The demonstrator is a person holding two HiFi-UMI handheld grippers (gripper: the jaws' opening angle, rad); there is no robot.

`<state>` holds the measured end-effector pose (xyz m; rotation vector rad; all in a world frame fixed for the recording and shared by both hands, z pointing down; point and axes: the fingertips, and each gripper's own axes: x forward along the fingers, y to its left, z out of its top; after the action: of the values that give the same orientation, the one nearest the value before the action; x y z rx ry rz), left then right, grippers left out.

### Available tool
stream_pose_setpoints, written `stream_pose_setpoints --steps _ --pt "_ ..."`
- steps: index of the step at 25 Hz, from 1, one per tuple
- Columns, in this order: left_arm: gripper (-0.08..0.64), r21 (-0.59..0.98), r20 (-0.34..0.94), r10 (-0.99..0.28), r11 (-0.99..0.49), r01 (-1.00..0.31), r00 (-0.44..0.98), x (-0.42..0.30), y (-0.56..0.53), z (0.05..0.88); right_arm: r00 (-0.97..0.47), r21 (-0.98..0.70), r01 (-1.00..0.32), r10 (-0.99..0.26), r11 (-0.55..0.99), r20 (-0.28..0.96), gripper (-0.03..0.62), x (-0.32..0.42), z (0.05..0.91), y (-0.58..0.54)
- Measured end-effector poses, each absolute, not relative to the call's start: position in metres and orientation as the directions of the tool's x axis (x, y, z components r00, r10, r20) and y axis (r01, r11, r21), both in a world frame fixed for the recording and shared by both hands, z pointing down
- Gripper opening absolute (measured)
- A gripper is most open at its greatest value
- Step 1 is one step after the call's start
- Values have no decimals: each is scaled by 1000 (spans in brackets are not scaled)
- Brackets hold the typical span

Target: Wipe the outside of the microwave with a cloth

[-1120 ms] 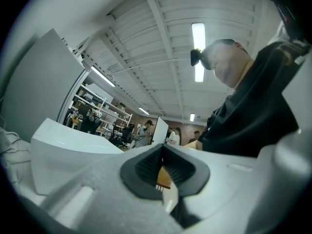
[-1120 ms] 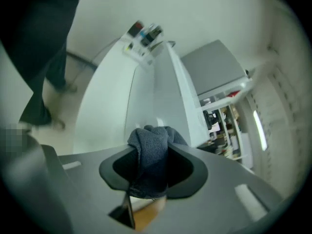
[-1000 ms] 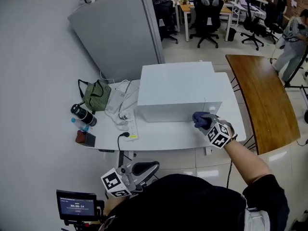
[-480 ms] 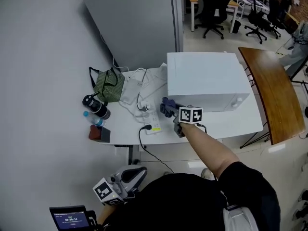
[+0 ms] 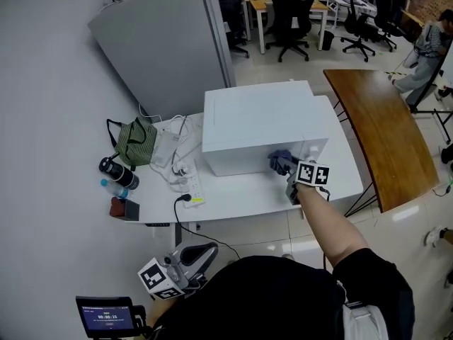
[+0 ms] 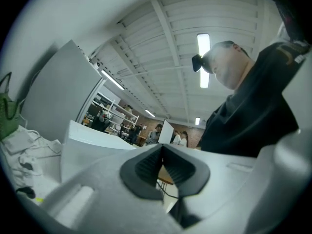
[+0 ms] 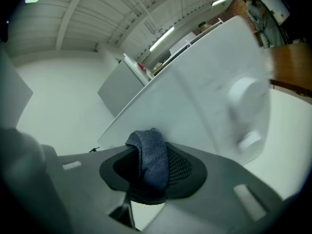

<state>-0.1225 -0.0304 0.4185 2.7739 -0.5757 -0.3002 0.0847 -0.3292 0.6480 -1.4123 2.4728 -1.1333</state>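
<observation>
A white microwave (image 5: 258, 122) stands on the white table (image 5: 233, 197). My right gripper (image 5: 289, 170) is shut on a dark blue cloth (image 5: 280, 161) and presses it against the microwave's front face, right of the middle and close to the knob (image 5: 312, 149). In the right gripper view the cloth (image 7: 151, 162) is folded between the jaws, with the microwave front (image 7: 204, 91) and its knob (image 7: 246, 94) just beyond. My left gripper (image 5: 202, 252) hangs low near my body, below the table's front edge; its jaws (image 6: 162, 167) are shut on nothing.
A green bag (image 5: 134, 142), a power strip with cables (image 5: 190, 183), a black bottle (image 5: 117, 172) and a red-brown box (image 5: 124, 208) crowd the table's left part. A grey partition (image 5: 163, 41) stands behind. A wooden table (image 5: 375, 133) is to the right.
My right gripper has carried the cloth from the microwave's left front corner rightward across the front face toward the knob. The head view has shifted. The left gripper stays low.
</observation>
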Motion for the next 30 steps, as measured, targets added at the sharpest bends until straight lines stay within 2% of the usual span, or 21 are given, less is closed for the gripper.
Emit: stream_pose_setpoints --steps 4,9,12,16,21,25,30 --pt "3 324 -129 -382 -888 -325 915 -59 -22 421 -519 -667 -709 -810 229 274 127 163 659 -324" --pt "3 324 -114 -390 -884 -337 914 -43 -10 418 -498 -765 -619 -842 180 205 127 170 655 -318" --pt "3 326 -119 -424 -871 -368 898 -69 -7 419 -587 -754 -605 -783 256 205 127 116 653 -309" --pt "3 333 -128 -467 -851 -406 875 -135 2 428 -724 -717 -584 -644 380 247 127 -18 659 -304" --pt "3 334 -87 -539 -808 -485 838 -235 16 447 -765 -714 -576 -572 399 297 127 -147 678 -324" --pt "3 359 -68 -579 -774 -521 813 -278 20 452 -743 -707 -603 -583 369 329 127 -173 690 -340" --pt "3 368 -77 -560 -785 -498 825 -266 14 452 -698 -680 -652 -615 336 366 127 -132 697 -341"
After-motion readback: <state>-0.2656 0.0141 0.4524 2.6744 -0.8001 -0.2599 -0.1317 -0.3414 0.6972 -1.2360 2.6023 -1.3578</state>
